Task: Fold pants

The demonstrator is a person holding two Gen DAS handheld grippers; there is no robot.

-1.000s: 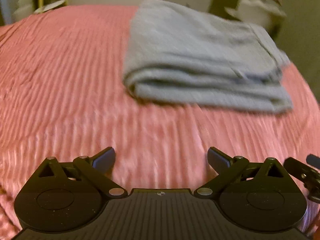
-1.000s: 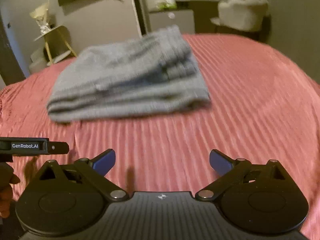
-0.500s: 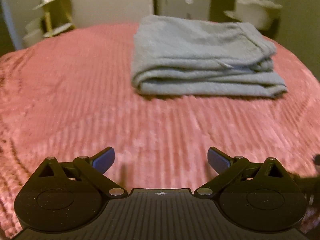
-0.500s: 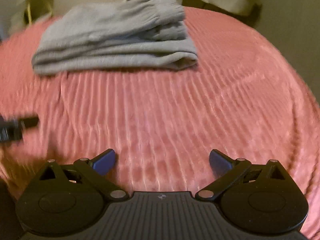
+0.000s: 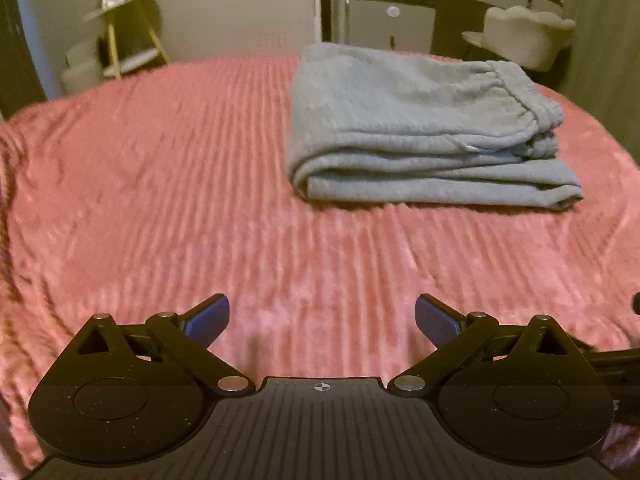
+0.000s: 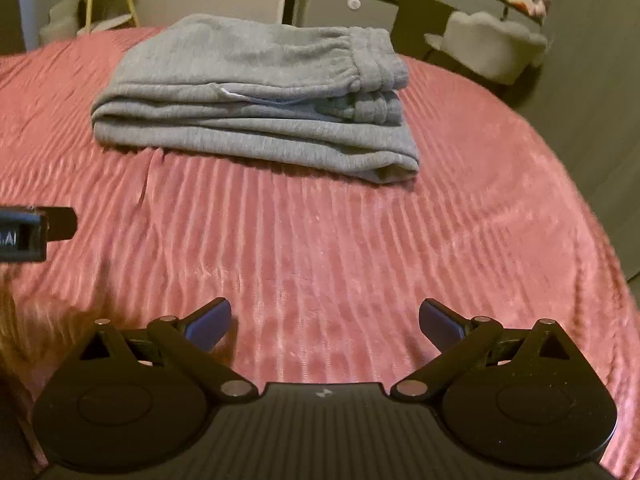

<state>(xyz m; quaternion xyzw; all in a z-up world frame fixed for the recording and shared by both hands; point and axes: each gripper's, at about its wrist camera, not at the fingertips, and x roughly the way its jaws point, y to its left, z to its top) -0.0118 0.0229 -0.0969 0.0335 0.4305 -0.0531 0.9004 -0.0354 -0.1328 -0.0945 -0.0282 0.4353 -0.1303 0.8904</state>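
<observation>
The grey sweatpants (image 5: pixel 420 128) lie folded in a neat stack on the pink ribbed bedspread (image 5: pixel 160 200), ahead and right of my left gripper (image 5: pixel 322 318). In the right wrist view the pants (image 6: pixel 256 92) lie ahead, slightly left of my right gripper (image 6: pixel 325 320), waistband at the stack's right end. Both grippers are open and empty, well short of the pants. The side of the left gripper's body (image 6: pixel 36 236) shows at the left edge of the right wrist view.
The bedspread (image 6: pixel 360 240) covers the bed. Beyond the bed stand a small gold-legged side table (image 5: pixel 120 36), a dark dresser (image 5: pixel 400 20) and a pale upholstered chair (image 5: pixel 524 36). The bed's right edge drops off near a dark wall (image 6: pixel 600 120).
Both grippers have backed away and tilted, so the folded pants sit farther off and steadier in view. The pants have not moved. The jaws stay open.
</observation>
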